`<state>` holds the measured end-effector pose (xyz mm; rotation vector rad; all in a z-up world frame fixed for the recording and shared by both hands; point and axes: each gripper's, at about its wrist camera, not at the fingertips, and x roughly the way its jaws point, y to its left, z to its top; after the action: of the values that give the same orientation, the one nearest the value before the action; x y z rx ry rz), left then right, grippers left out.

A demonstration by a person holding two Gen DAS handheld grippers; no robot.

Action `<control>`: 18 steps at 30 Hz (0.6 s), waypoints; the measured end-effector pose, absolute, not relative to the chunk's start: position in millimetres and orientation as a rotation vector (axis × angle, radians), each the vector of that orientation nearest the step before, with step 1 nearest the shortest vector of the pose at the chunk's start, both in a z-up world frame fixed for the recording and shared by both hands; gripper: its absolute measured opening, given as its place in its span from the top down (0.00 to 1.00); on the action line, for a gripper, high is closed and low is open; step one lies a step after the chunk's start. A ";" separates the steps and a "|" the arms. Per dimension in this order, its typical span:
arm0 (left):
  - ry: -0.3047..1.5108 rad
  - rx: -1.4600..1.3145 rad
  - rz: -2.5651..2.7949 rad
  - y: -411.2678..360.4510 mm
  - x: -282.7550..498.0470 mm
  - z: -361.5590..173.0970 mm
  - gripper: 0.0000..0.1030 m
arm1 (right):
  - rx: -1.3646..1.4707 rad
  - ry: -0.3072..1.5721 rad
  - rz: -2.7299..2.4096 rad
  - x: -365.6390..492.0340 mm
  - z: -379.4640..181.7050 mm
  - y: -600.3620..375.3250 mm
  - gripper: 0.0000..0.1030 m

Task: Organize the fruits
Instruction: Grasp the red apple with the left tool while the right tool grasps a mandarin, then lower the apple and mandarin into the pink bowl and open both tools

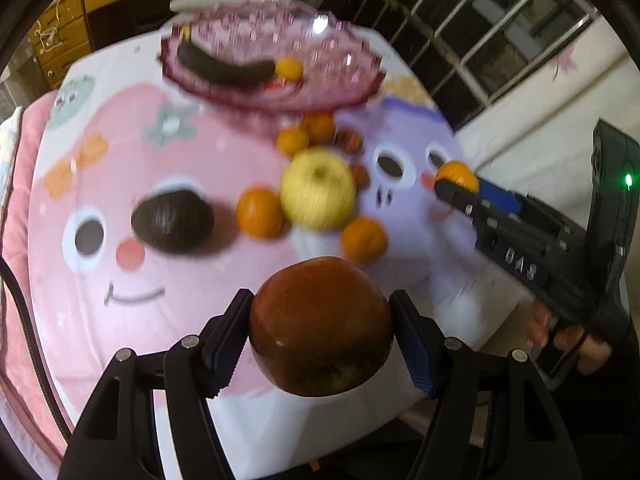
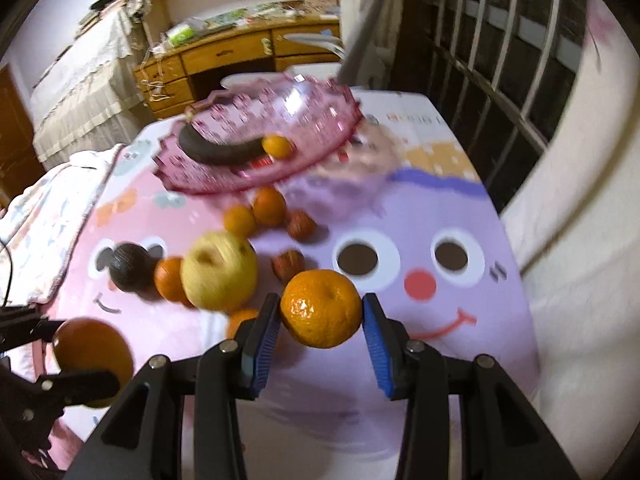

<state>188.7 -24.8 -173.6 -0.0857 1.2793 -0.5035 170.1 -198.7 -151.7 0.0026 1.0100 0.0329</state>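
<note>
My left gripper (image 1: pixel 320 326) is shut on a red-brown apple (image 1: pixel 320 326) and holds it above the near part of the table. My right gripper (image 2: pixel 321 314) is shut on a mandarin (image 2: pixel 321 314); it also shows at the right of the left wrist view (image 1: pixel 456 178). A pink glass bowl (image 1: pixel 348 84) at the far end holds a dark banana (image 1: pixel 224 68) and a small mandarin (image 1: pixel 289 69). On the cloth lie a yellow apple (image 1: pixel 318 186), an avocado (image 1: pixel 173 221), several mandarins (image 1: pixel 259 212) and small reddish fruits (image 2: pixel 300 224).
The table wears a pink and purple cartoon cloth (image 2: pixel 420 240). A barred window (image 2: pixel 500 60) runs along the right side. A wooden desk (image 2: pixel 224 56) and a covered bed (image 2: pixel 80 92) stand beyond the far end. A pink quilt (image 1: pixel 16 216) lies at the left.
</note>
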 end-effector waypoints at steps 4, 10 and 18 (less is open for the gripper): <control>1.212 -0.121 -0.468 -25.9 212.3 -149.5 0.34 | -0.032 0.988 0.093 188.6 -129.2 -194.5 0.60; 1.100 -0.188 -0.372 -23.6 247.0 -120.4 0.34 | -0.067 0.972 0.208 219.7 -104.1 -191.4 0.60; 1.009 -0.273 -0.243 -22.3 287.2 -127.8 0.34 | -0.117 0.940 0.332 259.1 -99.7 -188.7 0.60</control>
<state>287.2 -22.3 -127.8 -0.2727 1.0093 -0.2427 259.1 -188.7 -99.7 -0.1173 0.9397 0.3323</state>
